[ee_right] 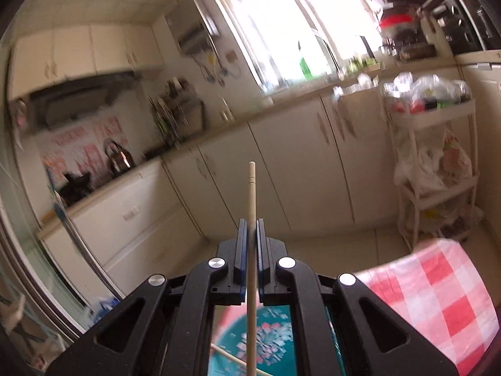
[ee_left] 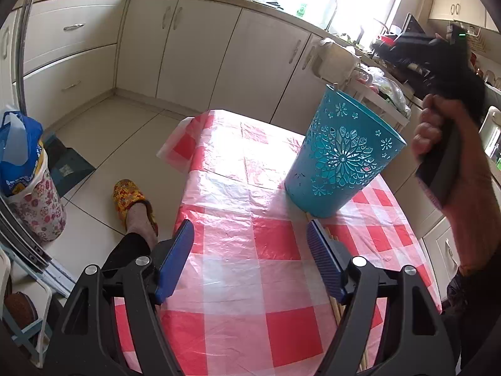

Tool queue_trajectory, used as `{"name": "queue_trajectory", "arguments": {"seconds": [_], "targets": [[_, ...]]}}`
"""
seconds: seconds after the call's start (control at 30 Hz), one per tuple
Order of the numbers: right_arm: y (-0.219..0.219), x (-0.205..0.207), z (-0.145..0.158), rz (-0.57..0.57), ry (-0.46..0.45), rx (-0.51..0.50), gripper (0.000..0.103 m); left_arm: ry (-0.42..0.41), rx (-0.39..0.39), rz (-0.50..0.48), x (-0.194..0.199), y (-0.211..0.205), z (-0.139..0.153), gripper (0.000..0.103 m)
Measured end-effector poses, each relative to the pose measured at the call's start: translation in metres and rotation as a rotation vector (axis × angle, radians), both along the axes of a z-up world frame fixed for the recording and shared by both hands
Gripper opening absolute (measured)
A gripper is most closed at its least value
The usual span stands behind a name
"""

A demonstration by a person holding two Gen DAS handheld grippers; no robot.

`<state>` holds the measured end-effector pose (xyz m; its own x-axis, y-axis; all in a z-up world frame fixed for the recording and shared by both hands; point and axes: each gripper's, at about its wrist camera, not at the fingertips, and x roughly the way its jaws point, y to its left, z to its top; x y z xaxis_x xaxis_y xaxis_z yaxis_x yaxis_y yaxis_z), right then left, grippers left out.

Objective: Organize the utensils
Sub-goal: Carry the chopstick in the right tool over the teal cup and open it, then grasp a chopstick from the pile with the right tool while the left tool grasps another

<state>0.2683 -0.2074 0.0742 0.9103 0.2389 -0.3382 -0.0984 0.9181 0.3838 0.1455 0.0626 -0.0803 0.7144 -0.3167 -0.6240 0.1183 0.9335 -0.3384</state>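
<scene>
A teal cut-out utensil holder (ee_left: 341, 156) stands on the red-checked tablecloth (ee_left: 250, 282). My left gripper (ee_left: 252, 247) hovers low over the cloth in front of it, open, with nothing between its blue pads (ee_left: 183, 250). Several wooden chopsticks (ee_left: 337, 308) lie on the cloth under its right finger. A hand (ee_left: 438, 131) holds the right gripper's body (ee_left: 438, 62) above and right of the holder. In the right wrist view my right gripper (ee_right: 251, 228) is shut on one upright chopstick (ee_right: 251, 188), above the holder (ee_right: 272, 341), where another chopstick (ee_right: 228, 357) lies inside.
A person's foot in a yellow slipper (ee_left: 131, 200) rests on the floor left of the table. A floral bin with a blue bag (ee_left: 31, 188) stands further left. A white cart (ee_right: 435, 156) with bags stands beyond the table's corner, and cream cabinets (ee_left: 175, 50) line the walls.
</scene>
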Motion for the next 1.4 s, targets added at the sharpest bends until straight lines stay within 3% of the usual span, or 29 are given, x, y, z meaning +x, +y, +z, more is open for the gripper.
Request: {"name": "queue_trajectory", "arguments": {"seconds": [0.13,0.2,0.4,0.5,0.57,0.67,0.77,1.13,1.4], "targets": [[-0.001,-0.007,-0.020,0.015,0.067,-0.020,0.008,0.013,-0.009,0.005,-0.001,0.004,-0.002,0.071],[-0.002,-0.016,-0.024,0.018,0.078,-0.032,0.014,0.023,-0.008,0.006,-0.002,0.005,-0.004,0.071],[-0.019,-0.081,-0.029,0.029,0.070,0.006,0.016,0.044,-0.001,-0.001,-0.010,0.005,-0.005,0.071],[-0.017,-0.124,-0.058,0.062,0.166,-0.021,0.016,0.062,-0.003,-0.014,-0.016,0.002,-0.005,0.071],[-0.008,-0.145,-0.095,0.094,0.283,-0.069,0.016,0.067,0.009,-0.027,-0.019,-0.004,-0.007,0.071],[0.003,-0.158,-0.140,0.120,0.408,-0.105,0.014,0.085,0.025,-0.053,-0.022,-0.016,-0.010,0.071],[0.011,-0.154,-0.162,0.132,0.474,-0.122,0.014,0.096,0.045,-0.071,-0.024,-0.027,-0.011,0.071],[0.028,-0.150,-0.177,0.128,0.528,-0.329,0.010,0.098,0.121,-0.167,-0.004,-0.080,-0.016,0.072],[-0.011,-0.160,-0.180,0.106,0.525,-0.170,0.009,0.143,0.230,-0.227,0.018,-0.122,-0.035,0.070]]}}
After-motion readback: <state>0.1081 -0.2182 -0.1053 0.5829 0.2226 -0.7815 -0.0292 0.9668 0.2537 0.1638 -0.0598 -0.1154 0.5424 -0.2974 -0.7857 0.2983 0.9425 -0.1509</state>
